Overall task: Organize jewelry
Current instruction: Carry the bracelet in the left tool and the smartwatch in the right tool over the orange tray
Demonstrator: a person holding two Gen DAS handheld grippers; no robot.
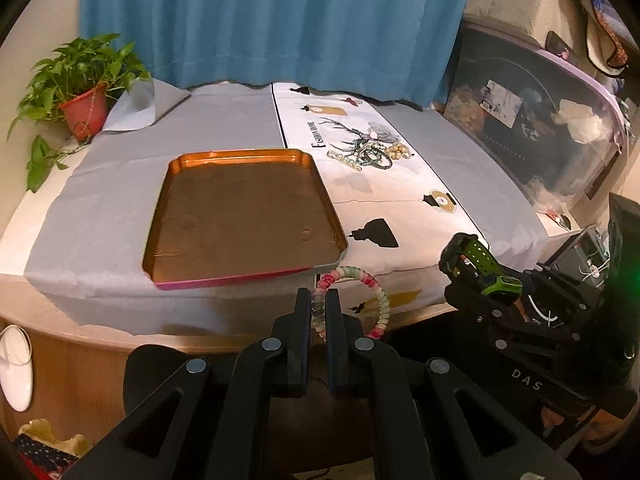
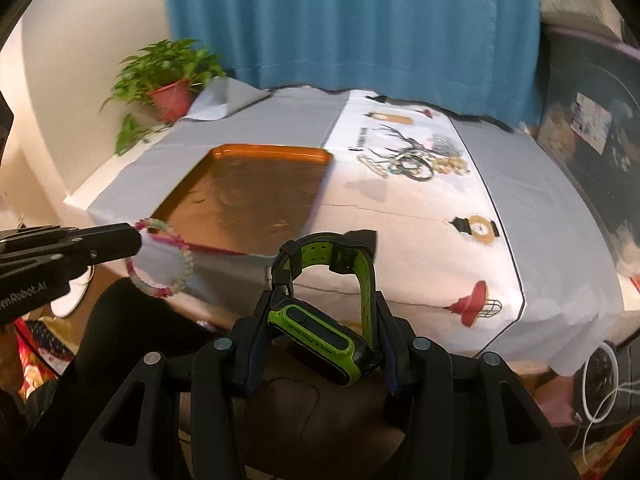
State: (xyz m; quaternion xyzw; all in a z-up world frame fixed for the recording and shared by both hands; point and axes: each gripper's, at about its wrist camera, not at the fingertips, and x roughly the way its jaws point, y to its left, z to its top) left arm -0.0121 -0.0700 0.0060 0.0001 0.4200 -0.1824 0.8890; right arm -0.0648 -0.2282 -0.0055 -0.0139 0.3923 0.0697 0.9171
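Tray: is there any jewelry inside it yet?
No, the tray is bare, and the jewelry pile lies beside it on the cloth.

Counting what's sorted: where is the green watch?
The black-and-green sports watch sits clamped in the right claw, held before the table's near edge, right of the orange metal tray.

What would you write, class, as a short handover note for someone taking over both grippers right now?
Left gripper: jaws shut on the beaded bracelet, held off the table's near edge.
Right gripper: jaws shut on the green watch, also short of the table.
Orange tray: nothing in it yet.
Jewelry pile: still on the white cloth, right of the tray.
Left to do: probably place both pieces in the tray, then fetch the pile.
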